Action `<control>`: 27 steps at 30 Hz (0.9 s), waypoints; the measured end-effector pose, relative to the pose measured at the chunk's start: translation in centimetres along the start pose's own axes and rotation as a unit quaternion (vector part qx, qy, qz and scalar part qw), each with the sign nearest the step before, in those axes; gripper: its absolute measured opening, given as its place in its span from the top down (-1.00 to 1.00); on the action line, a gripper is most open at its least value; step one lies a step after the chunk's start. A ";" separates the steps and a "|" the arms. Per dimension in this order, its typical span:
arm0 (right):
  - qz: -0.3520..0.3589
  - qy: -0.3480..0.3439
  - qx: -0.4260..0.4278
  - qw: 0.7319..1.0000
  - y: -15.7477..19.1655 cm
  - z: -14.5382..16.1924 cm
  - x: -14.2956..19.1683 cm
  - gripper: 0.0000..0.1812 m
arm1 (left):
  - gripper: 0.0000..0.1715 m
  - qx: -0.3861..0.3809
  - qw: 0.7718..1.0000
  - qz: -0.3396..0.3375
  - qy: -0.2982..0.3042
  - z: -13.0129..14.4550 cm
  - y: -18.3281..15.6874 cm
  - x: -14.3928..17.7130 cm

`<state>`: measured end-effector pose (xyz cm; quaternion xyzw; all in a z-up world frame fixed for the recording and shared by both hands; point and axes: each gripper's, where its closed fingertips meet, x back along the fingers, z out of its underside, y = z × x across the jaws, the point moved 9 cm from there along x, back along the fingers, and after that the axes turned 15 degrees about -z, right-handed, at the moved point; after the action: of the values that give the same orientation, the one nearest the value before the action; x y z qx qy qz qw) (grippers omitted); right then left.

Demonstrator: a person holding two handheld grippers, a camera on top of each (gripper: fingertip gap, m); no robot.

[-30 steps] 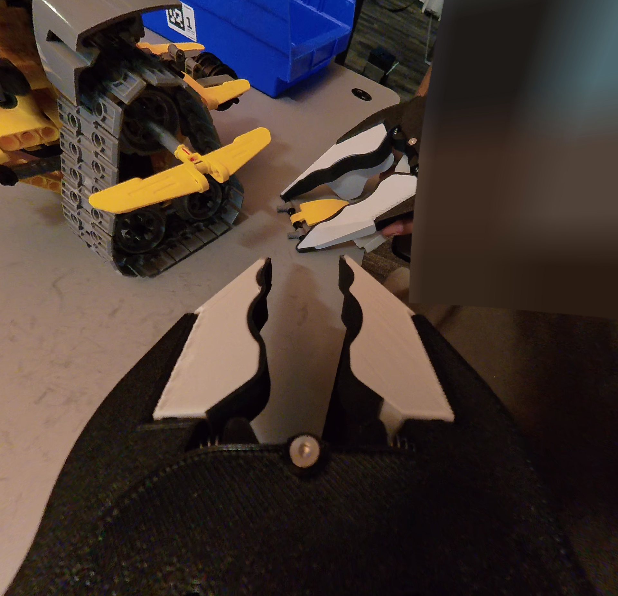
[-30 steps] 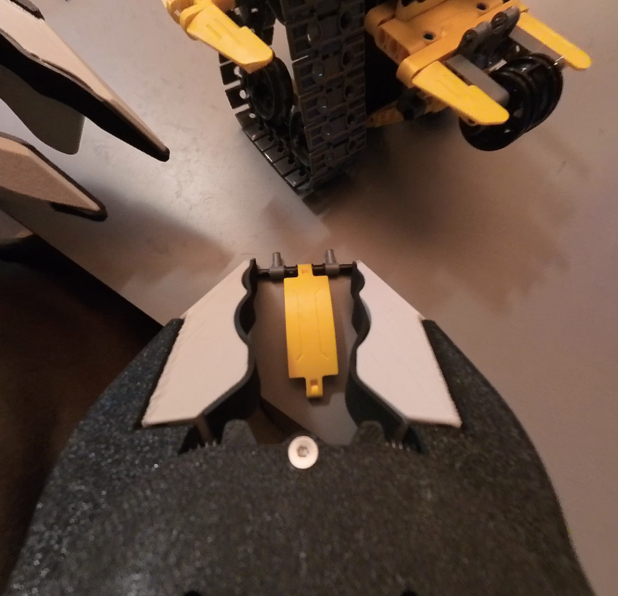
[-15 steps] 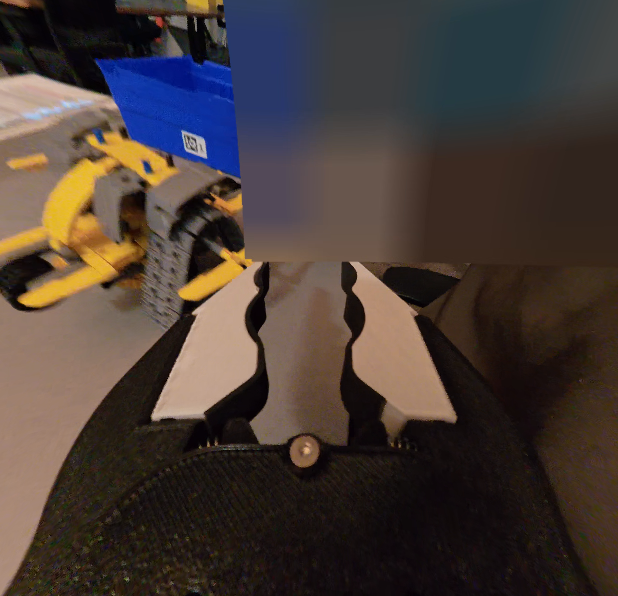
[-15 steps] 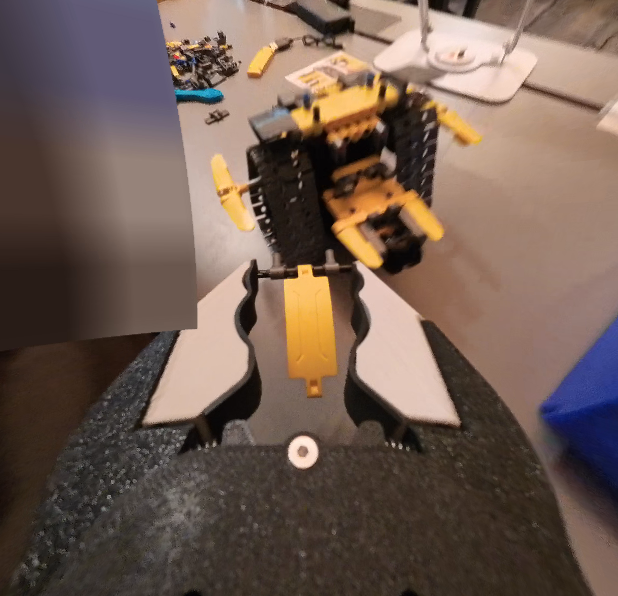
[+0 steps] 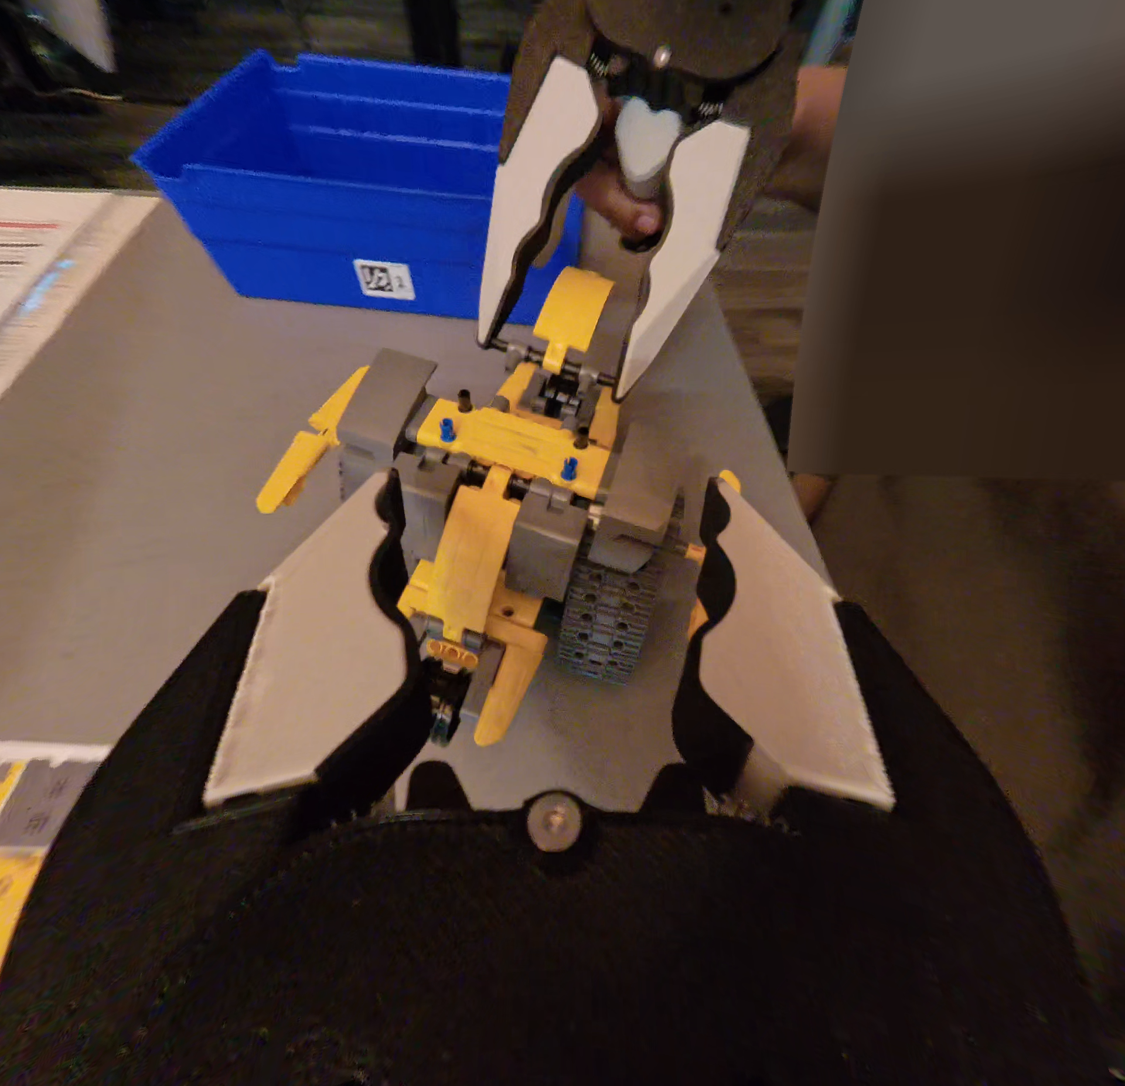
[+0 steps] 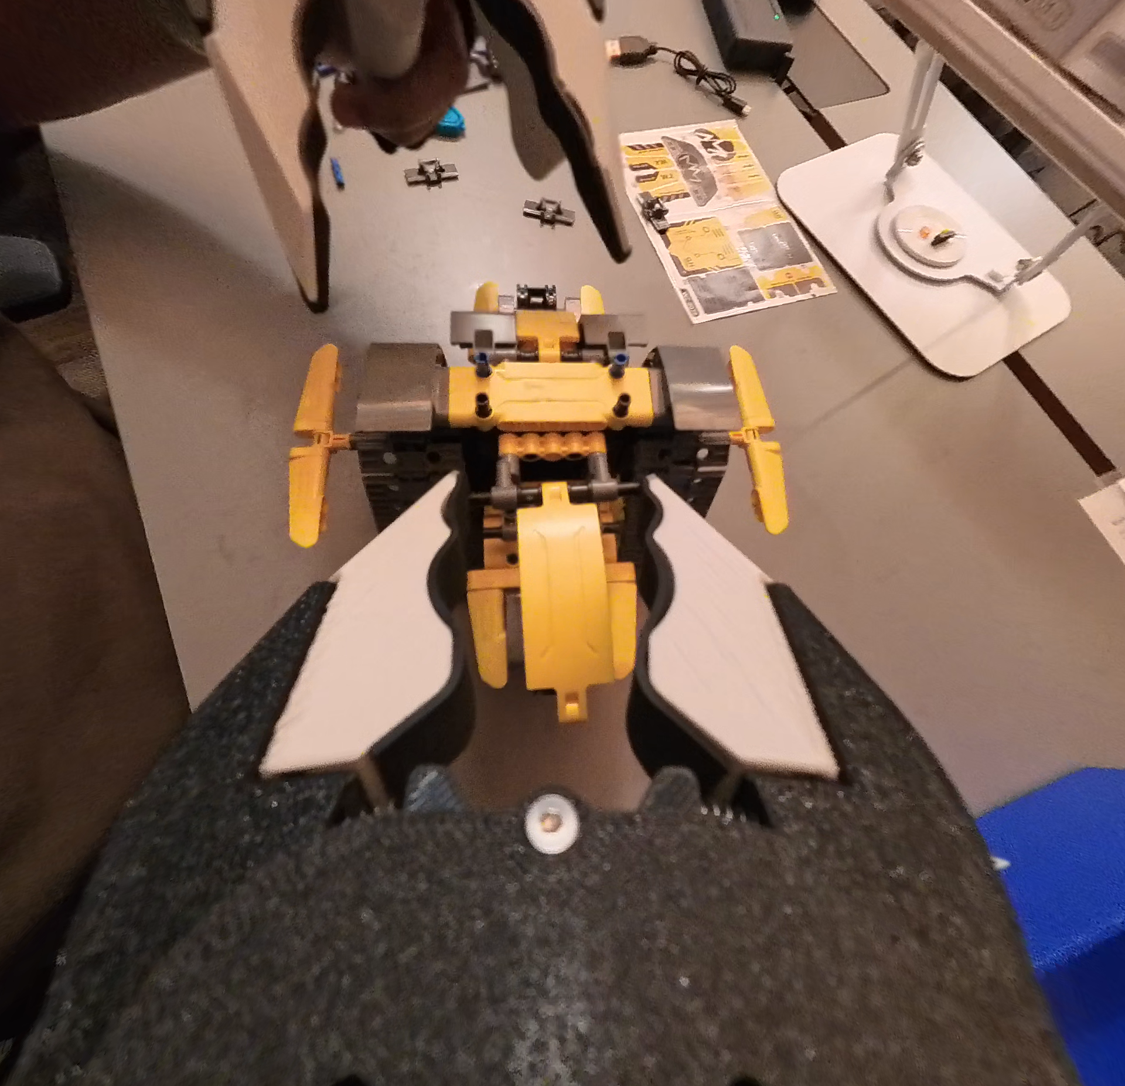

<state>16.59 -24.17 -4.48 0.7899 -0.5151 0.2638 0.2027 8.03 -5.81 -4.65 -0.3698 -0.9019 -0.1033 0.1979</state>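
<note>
A yellow and grey tracked brick vehicle [image 5: 517, 442] stands on the grey table; it also shows in the right wrist view [image 6: 548, 387]. My left gripper [image 5: 551, 487] is open wide, with its fingers either side of the vehicle's front; whether they touch it I cannot tell. It shows at the top of the right wrist view [image 6: 466, 277]. My right gripper [image 6: 551, 496] is shut on a yellow curved panel [image 6: 563, 618] by its dark cross axle, and holds it against the vehicle's far end. From the left wrist view the right gripper [image 5: 554, 365] and the panel [image 5: 572, 311] point down.
A blue bin [image 5: 341, 180] stands behind the vehicle and shows at the right [image 6: 1065, 874]. A sticker sheet [image 6: 724, 216], a white stand base [image 6: 925, 253], small dark parts [image 6: 548, 210] and a cable [image 6: 700, 70] lie beyond. The table edge [image 5: 767, 448] runs close by. My hands' fingertips stand some 7 cm from each other.
Both grippers have swung over the vehicle from opposite ends. The left one has opened wider around its front. The right one has brought the yellow panel to the vehicle's other end.
</note>
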 end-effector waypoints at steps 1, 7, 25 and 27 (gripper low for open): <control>-0.004 0.002 0.000 1.000 -0.2 -0.1 -0.1 0.40 | -0.11 0.012 1.000 0.023 -0.007 -0.1 0.5 -0.1; -0.026 0.013 -0.003 1.000 -0.9 -0.5 -0.6 0.40 | -0.18 -0.006 0.997 0.070 0.021 0.0 3.1 -1.7; -0.018 0.025 -0.006 0.999 -0.9 -0.8 -1.7 0.40 | 0.24 -0.028 0.996 0.088 -0.006 1.1 3.5 -3.1; -0.014 0.026 -0.004 1.000 -0.7 -0.8 -1.8 0.40 | 0.23 -0.029 0.996 0.083 -0.008 1.1 3.4 -3.2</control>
<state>16.45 -22.20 -5.05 0.7891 -0.4998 0.2793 0.2224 12.16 -5.06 -6.85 -0.4500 -0.8661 -0.1093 0.1883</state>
